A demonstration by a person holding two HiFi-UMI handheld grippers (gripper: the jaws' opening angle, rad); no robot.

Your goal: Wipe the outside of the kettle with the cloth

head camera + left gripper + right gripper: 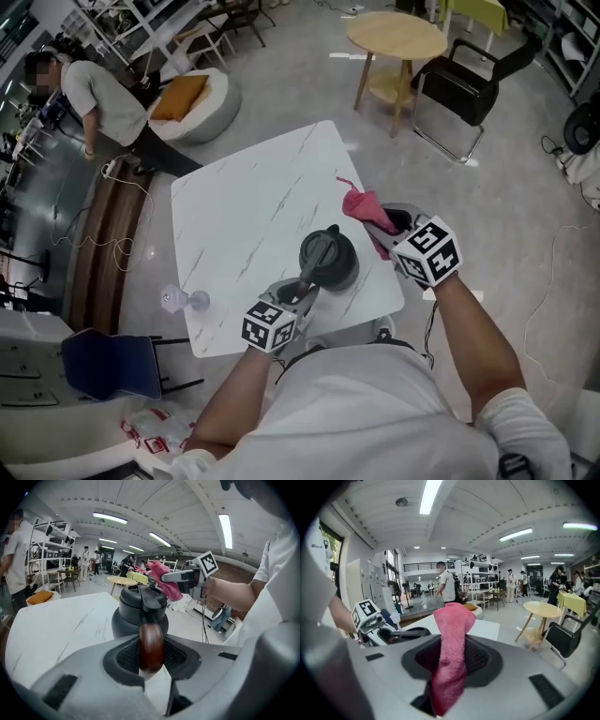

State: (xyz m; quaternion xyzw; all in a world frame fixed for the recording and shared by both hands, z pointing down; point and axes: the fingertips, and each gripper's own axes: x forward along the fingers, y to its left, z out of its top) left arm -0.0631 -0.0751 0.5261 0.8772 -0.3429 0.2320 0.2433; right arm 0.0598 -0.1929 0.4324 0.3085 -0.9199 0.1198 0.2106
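Evidently the wiping itself has hardly begun, or is between strokes, though everything needed for it is in place. The kettle, dark and round-bodied with its lid on, stands upright on the white marble table, close to the corner nearest the person. The left gripper reaches it from the near side, and its own view shows the jaws clamped on the kettle's wooden handle, which stands upright between the two pads; this looks like a steadying hold rather than a lift, since the base seems to sit on the tabletop. The right gripper has its jaws pressed together on the pink cloth, a bunched fold of which runs up between the pads and sticks out past the tips. From above, the cloth hangs just beside the kettle on its far right; whether it touches the body cannot be told, and the left gripper view puts it up near the lid. No part of the kettle's outside looks visibly wiped or unwiped, so progress cannot be read from the surface. What remains, most likely, is bringing the cloth against the wall and rubbing round the body, spout and lid.
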